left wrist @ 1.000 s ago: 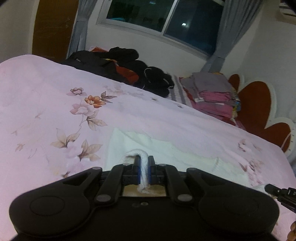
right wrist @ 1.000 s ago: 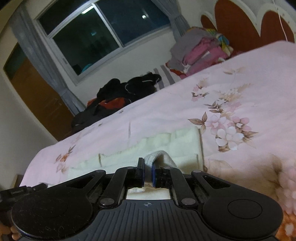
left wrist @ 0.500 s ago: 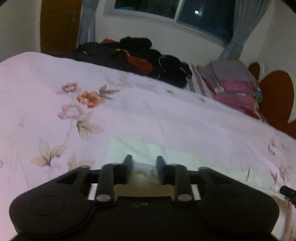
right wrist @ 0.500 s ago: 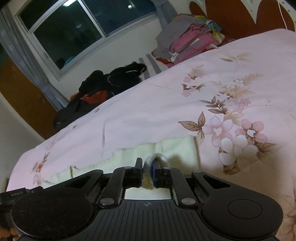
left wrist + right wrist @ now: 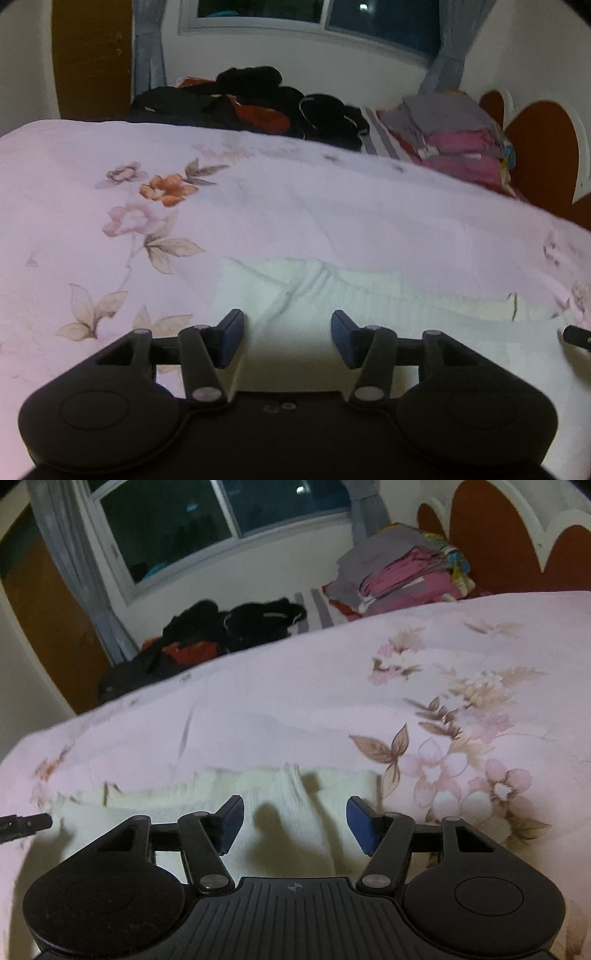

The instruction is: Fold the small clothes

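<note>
floral bedspread, dark clothes heap, folded stack

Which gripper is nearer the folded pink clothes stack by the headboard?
Right. The right gripper sits on the stack's side of the cream garment; the left gripper is farther.

Ribbed cream knit garment (soft) on matt cotton bedspread.

Left gripper, right gripper: jaws just opened, seemingly empty
</note>
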Available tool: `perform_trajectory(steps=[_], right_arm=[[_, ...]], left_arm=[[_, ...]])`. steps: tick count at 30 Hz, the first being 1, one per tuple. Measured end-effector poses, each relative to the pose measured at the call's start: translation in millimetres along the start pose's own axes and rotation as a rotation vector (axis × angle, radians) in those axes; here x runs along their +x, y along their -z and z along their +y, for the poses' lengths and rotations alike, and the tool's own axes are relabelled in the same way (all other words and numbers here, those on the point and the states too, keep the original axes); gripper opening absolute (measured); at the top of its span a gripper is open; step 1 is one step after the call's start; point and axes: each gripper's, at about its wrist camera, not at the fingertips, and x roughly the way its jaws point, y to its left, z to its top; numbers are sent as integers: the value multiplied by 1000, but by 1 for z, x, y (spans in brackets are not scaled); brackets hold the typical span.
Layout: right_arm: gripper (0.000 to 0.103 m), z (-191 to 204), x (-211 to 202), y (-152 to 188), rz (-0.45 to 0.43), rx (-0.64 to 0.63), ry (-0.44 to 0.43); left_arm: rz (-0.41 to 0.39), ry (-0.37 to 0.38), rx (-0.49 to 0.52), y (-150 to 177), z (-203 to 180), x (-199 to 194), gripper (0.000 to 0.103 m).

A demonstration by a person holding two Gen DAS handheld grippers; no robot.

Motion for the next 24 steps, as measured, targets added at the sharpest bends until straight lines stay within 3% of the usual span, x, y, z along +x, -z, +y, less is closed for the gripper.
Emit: perform_trajectory(steps=[1, 2, 4, 6, 9, 13, 18, 21, 24], right_arm=[[37, 1, 3, 1, 8, -16, -7], [30, 2, 5, 3, 19, -30, -7], [20, 3, 7, 5, 19, -52, -5], [6, 7, 7, 6, 16, -78, -16], [5, 13, 2, 7, -20, -118, -16], [3, 10, -11, 0, -132, -101, 14], [3, 3, 13, 7, -44, -77, 52], [3, -5, 14, 9, -37, -47, 39], [5, -13, 9, 5, -31, -1, 15]], left_arm=[[6, -3, 8, 0, -1, 4, 46], [12, -4, 10, 1, -1, 6, 44], [6, -12, 9, 3, -2, 7, 18], [-9, -14, 24, 5, -5, 3, 4], [-43, -21, 40, 6, -8, -3, 3], [-106, -44, -13, 0, -5, -11, 3], [-50, -75, -12, 2, -5, 6, 4], [-41, -83, 14, 4, -8, 7, 4], [-21, -99, 7, -1, -4, 6, 17]])
